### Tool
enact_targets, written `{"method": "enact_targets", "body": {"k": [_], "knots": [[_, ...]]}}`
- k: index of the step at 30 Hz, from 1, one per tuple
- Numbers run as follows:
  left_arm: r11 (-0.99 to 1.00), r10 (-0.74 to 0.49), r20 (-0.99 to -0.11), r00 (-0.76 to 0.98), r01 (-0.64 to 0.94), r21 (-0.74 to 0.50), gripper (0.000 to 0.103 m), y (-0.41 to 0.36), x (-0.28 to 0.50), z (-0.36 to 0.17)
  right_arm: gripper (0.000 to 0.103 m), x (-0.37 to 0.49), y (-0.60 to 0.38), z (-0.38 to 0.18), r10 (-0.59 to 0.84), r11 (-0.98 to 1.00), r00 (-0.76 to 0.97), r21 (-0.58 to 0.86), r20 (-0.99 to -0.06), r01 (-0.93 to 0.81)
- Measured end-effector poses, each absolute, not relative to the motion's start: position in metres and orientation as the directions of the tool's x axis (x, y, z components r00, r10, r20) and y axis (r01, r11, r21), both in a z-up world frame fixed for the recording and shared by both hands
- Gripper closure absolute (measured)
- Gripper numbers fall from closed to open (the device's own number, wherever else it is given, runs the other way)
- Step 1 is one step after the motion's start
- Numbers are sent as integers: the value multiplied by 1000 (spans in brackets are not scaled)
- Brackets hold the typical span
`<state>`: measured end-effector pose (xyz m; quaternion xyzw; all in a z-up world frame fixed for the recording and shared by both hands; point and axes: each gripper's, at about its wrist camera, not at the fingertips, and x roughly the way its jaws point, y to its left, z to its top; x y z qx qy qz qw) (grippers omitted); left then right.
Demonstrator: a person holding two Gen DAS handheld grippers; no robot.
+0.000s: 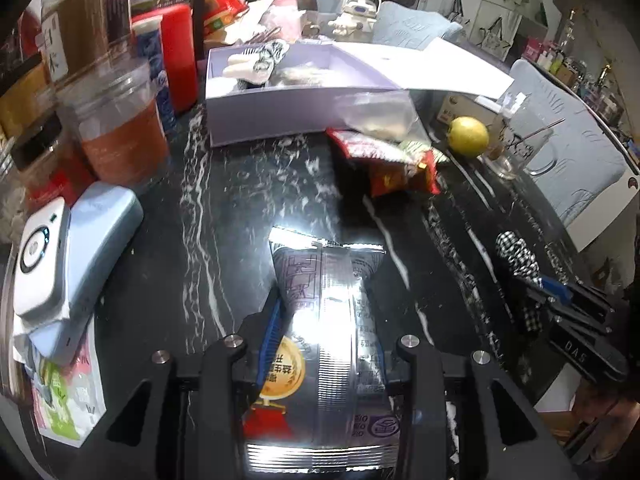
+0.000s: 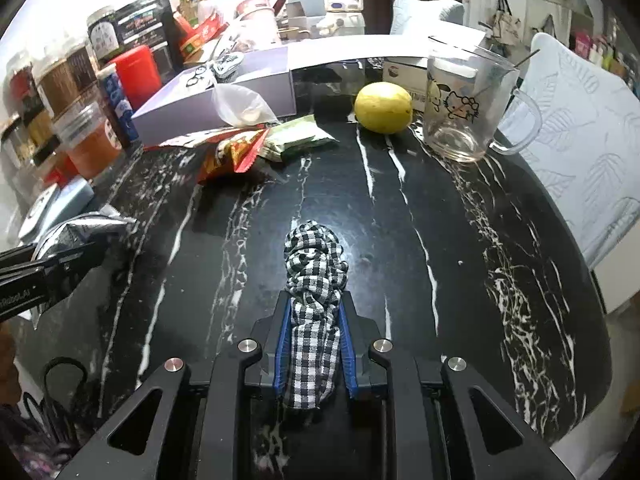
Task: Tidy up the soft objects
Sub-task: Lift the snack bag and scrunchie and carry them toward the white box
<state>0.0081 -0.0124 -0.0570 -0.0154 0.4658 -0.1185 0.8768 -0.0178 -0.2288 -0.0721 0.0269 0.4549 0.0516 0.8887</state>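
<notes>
With a foil packet (image 1: 320,344) pinched by the left gripper (image 1: 320,320) and a checked cloth (image 2: 314,300) by the right gripper (image 2: 314,312), both are likely to be carried next to the open box (image 1: 280,116).

The near end of the silver packet (image 1: 320,360) is cut off by the lower edge of the left wrist view, and its sides are covered by the blue pads (image 1: 269,336). The print on it is too blurred to be read. The contents of the lilac box (image 1: 280,92) are partly hidden by its front wall. In the right wrist view, the near end of the checked cloth (image 2: 314,320) is shadowed between the pads. The jars (image 2: 60,92) at the left are blurred, their labels unreadable.
</notes>
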Motion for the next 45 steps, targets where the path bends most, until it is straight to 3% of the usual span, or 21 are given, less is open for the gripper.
{"method": "enact_targets", "body": {"k": [12,29,45], "knots": [[967,-242,-747,619,218,-133,66,-10,24,-21,81,-7,-206,-40,210,976,618,123,-757,-181],[949,-299,-637,711,292,-120,66,-22,59,44,81,30,-177,21,277,941,697,41,-662,-336],[965,-239,-575,783,255,-54,66,-37,118,75,81,92,-175,54,308,932,758,24,-575,-361]]}}
